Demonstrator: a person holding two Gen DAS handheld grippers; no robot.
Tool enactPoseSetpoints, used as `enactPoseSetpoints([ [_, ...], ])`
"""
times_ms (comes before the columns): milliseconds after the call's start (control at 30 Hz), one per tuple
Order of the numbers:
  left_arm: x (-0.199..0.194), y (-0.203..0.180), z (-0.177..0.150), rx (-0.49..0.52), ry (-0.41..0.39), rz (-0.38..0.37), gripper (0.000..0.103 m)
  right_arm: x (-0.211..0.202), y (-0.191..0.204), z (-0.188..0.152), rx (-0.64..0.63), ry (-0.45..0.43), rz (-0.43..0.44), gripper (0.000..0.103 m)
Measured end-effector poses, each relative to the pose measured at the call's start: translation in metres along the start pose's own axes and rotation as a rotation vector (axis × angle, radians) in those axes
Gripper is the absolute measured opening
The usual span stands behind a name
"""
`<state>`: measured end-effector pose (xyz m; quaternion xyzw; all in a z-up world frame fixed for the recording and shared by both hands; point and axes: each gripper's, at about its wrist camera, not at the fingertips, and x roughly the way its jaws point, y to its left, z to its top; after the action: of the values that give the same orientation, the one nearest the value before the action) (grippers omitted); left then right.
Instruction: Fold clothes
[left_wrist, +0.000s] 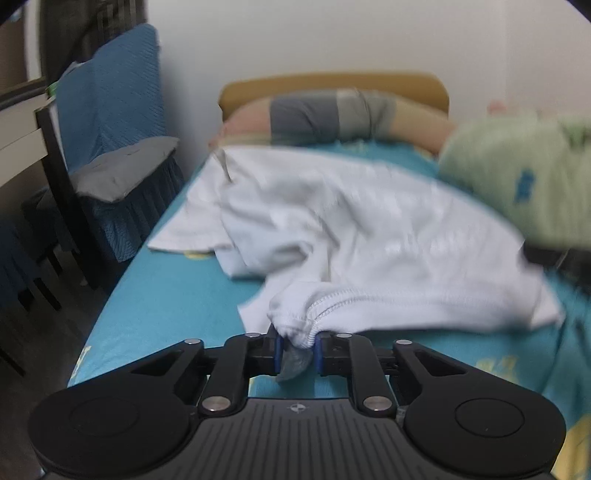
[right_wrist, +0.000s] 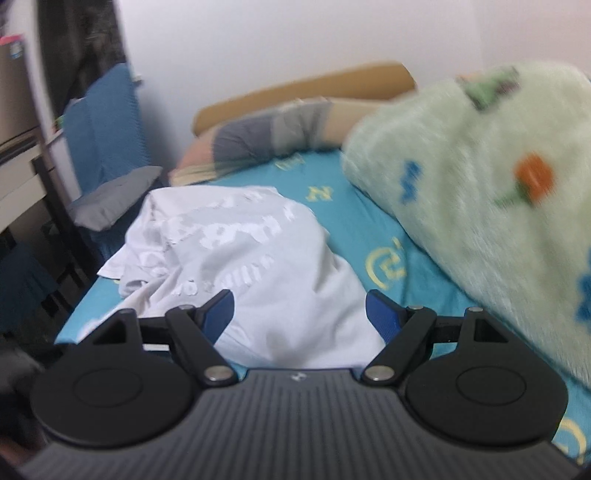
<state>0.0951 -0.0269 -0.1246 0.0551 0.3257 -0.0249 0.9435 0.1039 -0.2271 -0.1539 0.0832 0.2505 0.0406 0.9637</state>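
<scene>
Pinching a bunched, stitched hem of the white shirt (left_wrist: 369, 236) between its blue pads, the left gripper (left_wrist: 298, 349) is nearly closed on the cloth, a small tuft poking out behind the jaws while the rest of the soft, crumpled cotton spreads away from it across the teal bedsheet (left_wrist: 177, 295). The right gripper (right_wrist: 300, 310) hovers with its jaws spread wide and nothing between them, the shirt's smooth near edge lying just under and between the fingers, its faint pale print facing up. A fluffy, pale green blanket (right_wrist: 480, 206) with blue and orange shapes is heaped just right of the shirt.
</scene>
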Motion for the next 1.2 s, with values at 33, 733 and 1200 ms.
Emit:
enactPoseSetpoints([
  [33,-0.006,0.003,0.005,-0.021,-0.019,-0.014,0.015,0.001,0.006,-0.001,-0.043,-0.013,0.019,0.080],
  [733,-0.042,0.008,0.031,-0.160,-0.116,-0.120,0.011,0.008,-0.001,0.021,0.161,-0.165,0.059,0.085],
  [1200,-0.086,0.047,0.035,-0.324,-0.139,-0.196,0.009,-0.025,0.001,0.009,-0.046,-0.140,-0.415,0.090],
])
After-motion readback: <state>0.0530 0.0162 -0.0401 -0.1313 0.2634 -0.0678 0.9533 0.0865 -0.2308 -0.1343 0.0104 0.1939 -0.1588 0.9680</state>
